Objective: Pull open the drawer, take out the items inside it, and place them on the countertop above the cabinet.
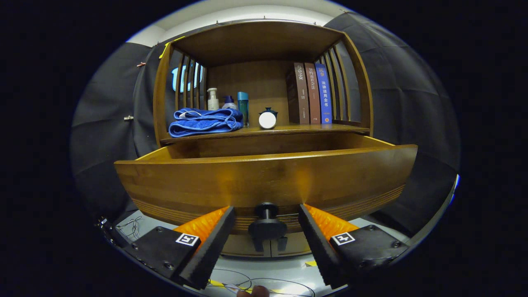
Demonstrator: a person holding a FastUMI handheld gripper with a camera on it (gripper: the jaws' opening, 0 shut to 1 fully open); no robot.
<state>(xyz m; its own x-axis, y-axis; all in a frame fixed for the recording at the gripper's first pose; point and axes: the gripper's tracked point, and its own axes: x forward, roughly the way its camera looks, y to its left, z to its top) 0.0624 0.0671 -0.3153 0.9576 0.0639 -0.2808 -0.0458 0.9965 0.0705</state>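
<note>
1. Gripper [267, 218] jaws apart, flanking the small round black drawer knob [267, 226] without touching.
2. Pulled-out brown wooden drawer [264, 177] just behind the knob, its inside hidden.
3. Folded blue towel [205, 121], bottles, books on the tabletop above the knob.

Gripper [267, 214] level, pointing straight ahead. Two fingers [214, 239] spread wide apart, angled inward toward their tips, touching nothing. Inner faces are black and ribbed; orange backing shows behind each. Square black-and-white marker on top of each finger base. A fingertip of the holding hand [253, 292] shows just below.
</note>
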